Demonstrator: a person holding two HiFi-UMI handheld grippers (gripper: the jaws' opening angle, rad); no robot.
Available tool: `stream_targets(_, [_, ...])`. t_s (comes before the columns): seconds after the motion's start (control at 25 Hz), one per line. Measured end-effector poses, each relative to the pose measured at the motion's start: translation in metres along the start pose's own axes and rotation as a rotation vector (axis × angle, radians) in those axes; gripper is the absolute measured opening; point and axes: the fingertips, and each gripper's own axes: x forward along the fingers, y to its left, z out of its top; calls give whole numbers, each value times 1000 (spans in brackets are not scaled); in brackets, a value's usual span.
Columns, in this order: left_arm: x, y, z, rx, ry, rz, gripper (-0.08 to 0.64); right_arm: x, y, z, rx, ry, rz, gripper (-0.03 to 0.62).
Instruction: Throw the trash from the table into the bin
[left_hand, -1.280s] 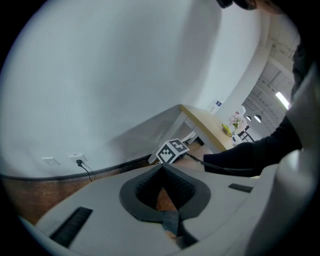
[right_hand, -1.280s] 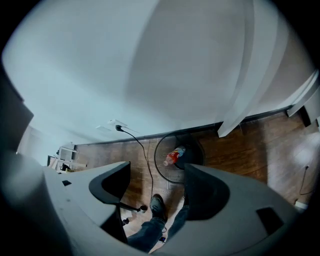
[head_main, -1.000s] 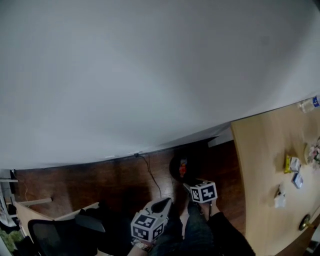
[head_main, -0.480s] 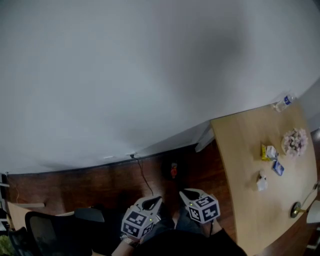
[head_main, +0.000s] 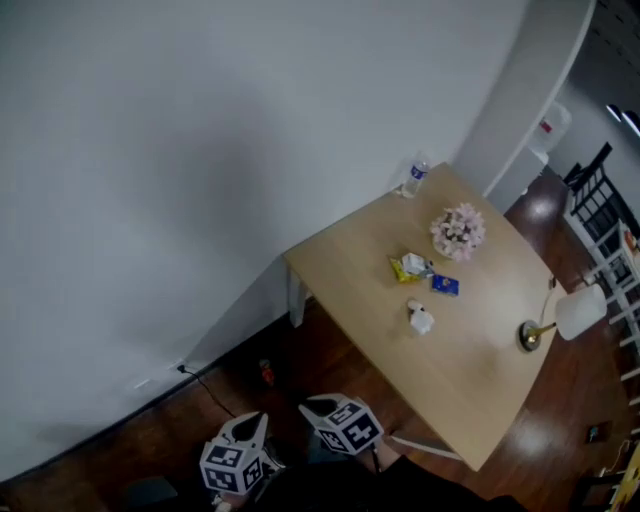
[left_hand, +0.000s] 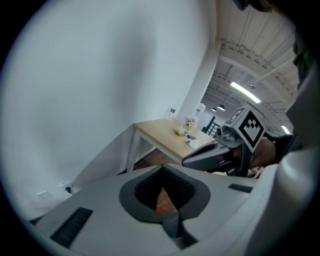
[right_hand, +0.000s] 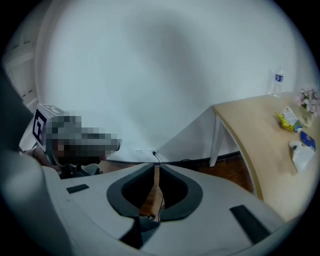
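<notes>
The trash lies mid-table (head_main: 480, 360): a yellow wrapper (head_main: 401, 271), a blue packet (head_main: 445, 285) and a crumpled white paper (head_main: 421, 319). The right gripper view shows the same wrapper (right_hand: 288, 119), packet (right_hand: 307, 141) and paper (right_hand: 300, 152). Both grippers hang low, short of the table's near left corner. My left gripper (head_main: 252, 424) (left_hand: 162, 169) is shut and holds nothing. My right gripper (head_main: 318, 405) (right_hand: 156, 167) is shut to a thin slit, also with nothing in it. On the floor by the wall sits a small dark and red thing (head_main: 266, 372); I cannot tell whether it is the bin.
A water bottle (head_main: 414, 176), a bunch of pink flowers (head_main: 458, 230) and a desk lamp (head_main: 560, 318) also stand on the table. A cable (head_main: 205, 388) runs from a wall socket across the wooden floor. Black chairs (head_main: 598, 195) stand far right.
The head view has swung so the table now fills the middle instead of the right edge. Both grippers stay at the bottom edge, the right one a little higher.
</notes>
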Motion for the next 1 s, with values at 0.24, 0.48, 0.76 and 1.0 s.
stream_targets(0.24, [23,-44,4,109,24,-110,3,-36,-31,-20,79,-86,-67,40])
stream_targets(0.48, [52,-65,18,154,56,-115,3,-54,-74,-18,125,-140,-88,40])
stream_targets(0.76, [126,-116,58,232,126,-158,3,-88,-163,-5,139,-214,-164,41])
stream_targets(1.0, [190,-153,80,284,209,-188,5,-124,-264,-21,255,-277,-278,41])
